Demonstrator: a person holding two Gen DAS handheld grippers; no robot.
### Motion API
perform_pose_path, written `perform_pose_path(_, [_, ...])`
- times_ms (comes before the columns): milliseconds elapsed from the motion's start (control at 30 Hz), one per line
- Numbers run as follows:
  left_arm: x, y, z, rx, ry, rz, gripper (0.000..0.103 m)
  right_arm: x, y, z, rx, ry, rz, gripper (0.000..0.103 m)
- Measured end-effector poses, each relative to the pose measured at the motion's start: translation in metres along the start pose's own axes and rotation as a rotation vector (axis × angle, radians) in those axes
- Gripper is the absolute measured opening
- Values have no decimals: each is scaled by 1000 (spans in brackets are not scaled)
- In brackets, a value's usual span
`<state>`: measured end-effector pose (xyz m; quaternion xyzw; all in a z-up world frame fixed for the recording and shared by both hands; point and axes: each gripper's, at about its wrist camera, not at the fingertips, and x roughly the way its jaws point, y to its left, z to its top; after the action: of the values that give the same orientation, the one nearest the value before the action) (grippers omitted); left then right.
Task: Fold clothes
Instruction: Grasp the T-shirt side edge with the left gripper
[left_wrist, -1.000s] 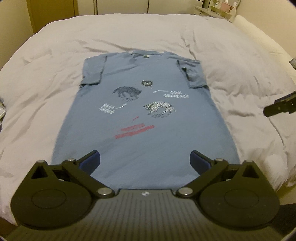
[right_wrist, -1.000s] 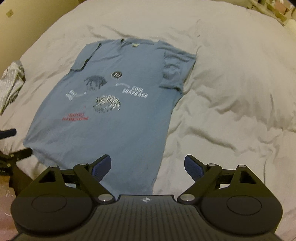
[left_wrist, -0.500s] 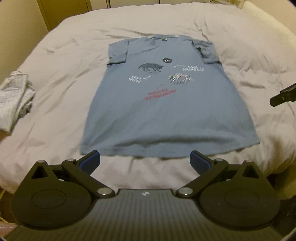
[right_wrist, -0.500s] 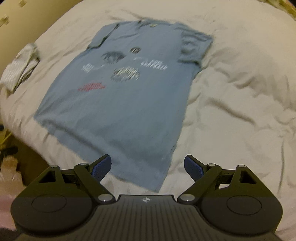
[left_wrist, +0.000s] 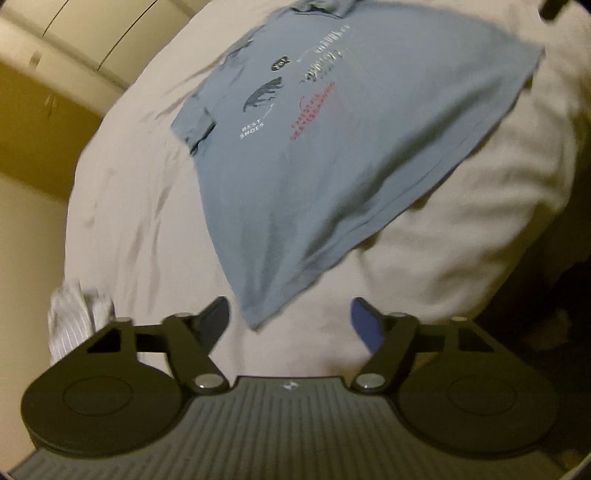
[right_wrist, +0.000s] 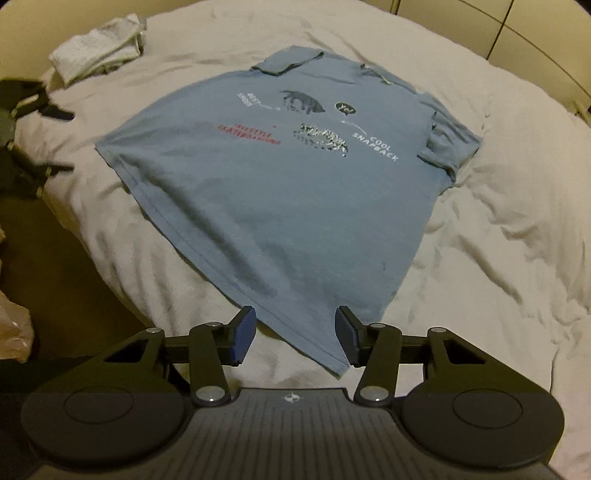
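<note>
ahead of left gripper: bare duvet, shirt corner between open fingers
left of it: striped cloth, near
ahead of right gripper: shirt hem between open fingers
right of it: open duvet

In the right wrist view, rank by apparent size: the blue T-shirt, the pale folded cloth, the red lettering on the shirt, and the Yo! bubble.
1. blue T-shirt
2. pale folded cloth, though it lies farther from the camera, so it looks smaller than it would up close
3. red lettering
4. Yo! bubble
</note>
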<state>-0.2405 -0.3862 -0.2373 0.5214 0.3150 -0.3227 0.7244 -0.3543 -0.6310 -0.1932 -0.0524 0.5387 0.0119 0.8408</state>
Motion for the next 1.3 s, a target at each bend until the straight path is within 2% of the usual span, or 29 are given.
perform_pose_path(133, [41, 1, -13, 189, -74, -13, 57, 20, 22, 6, 41, 42, -52, 50])
perform_pose_path(267, [74, -15, -27, 382, -170, -38, 56, 41, 45, 7, 36, 59, -101, 50])
perform_pose_path(400, [92, -21, -36, 498, -263, 11, 54, 58, 64, 1, -7, 61, -167, 50])
perform_pose_path(433, [95, -19, -36, 502, -279, 30, 51, 62, 71, -4, -60, 51, -204, 51])
perform_pose_path(500, [98, -14, -35, 497, -300, 63, 31, 69, 85, -13, -166, 30, -278, 57])
perform_pose_path(533, [99, -12, -34, 488, -302, 71, 28, 73, 92, -17, -219, 20, -314, 61])
perform_pose_path(600, [99, -7, -32, 463, -305, 57, 13, 81, 98, -28, -293, 20, -345, 61])
perform_pose_path(667, [99, -3, -30, 436, -307, 40, 8, 89, 102, -39, -363, 15, -376, 61])
perform_pose_path(833, [97, 8, -23, 385, -304, 21, 5, 109, 101, -53, -478, -31, -465, 60])
perform_pose_path(1100, [95, 4, -20, 412, -272, 32, 7, 125, 67, -59, -557, -51, -526, 55])
perform_pose_path(1133, [95, 3, -20, 413, -267, 34, 7, 126, 63, -59, -568, -53, -527, 52])
perform_pose_path(1233, [94, 1, -18, 414, -252, 28, 5, 128, 54, -57, -594, -43, -499, 33])
perform_pose_path(1267, [93, 3, -16, 411, -251, 22, 4, 126, 52, -55, -593, -36, -480, 15])
perform_pose_path(1300, [91, 5, -15, 408, -251, 17, 3, 123, 48, -52, -583, -29, -463, 2])
